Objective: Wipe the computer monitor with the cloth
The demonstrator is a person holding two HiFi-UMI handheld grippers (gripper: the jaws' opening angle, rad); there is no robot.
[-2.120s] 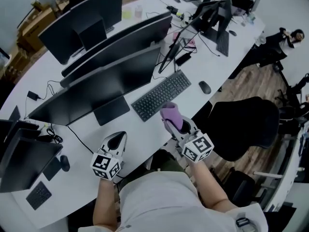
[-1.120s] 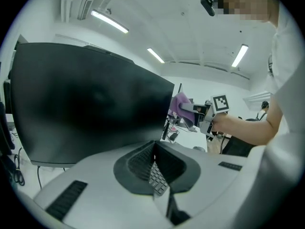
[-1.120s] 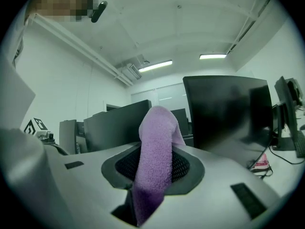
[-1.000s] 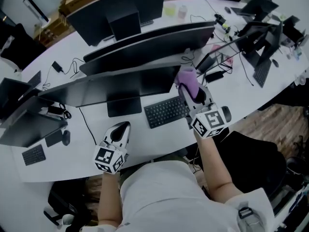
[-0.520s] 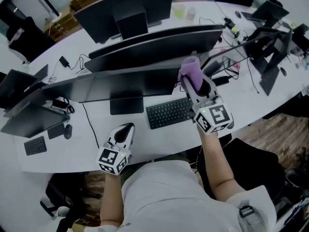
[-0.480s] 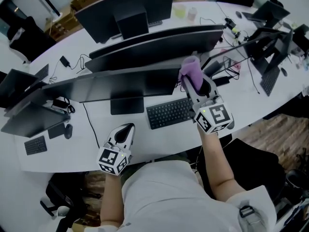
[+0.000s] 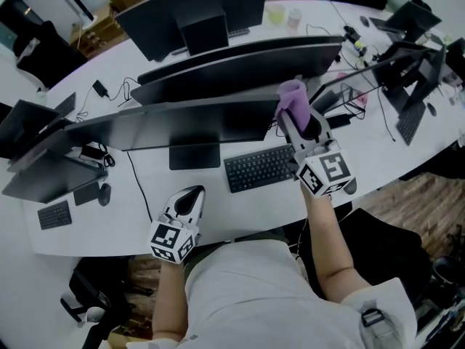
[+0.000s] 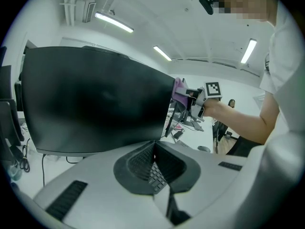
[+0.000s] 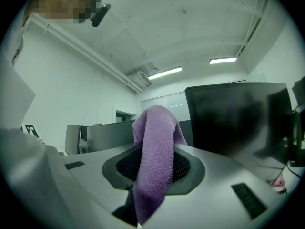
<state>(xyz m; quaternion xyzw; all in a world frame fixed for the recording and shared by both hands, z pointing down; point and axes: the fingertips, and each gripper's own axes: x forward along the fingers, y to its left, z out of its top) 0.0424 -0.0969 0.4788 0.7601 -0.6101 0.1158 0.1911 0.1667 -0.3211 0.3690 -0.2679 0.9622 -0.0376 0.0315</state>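
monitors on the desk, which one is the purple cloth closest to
The front monitor, whose stand is beside the keyboard: the purple cloth in the right gripper is at its right edge. The other monitors stand farther back.

The left tongs [image 7: 187,198] are held low, close to the torso, with the forearm bent and the jaws pressed together on nothing. The right arm stretches forward. The right tongs [image 7: 299,126] point away from the body, jaws clamped on a purple cloth [image 7: 292,97].

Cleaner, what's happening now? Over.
Right hand-held gripper shut on purple cloth, by monitor's right edge. Left hand-held gripper shut, empty. Nothing in the way.
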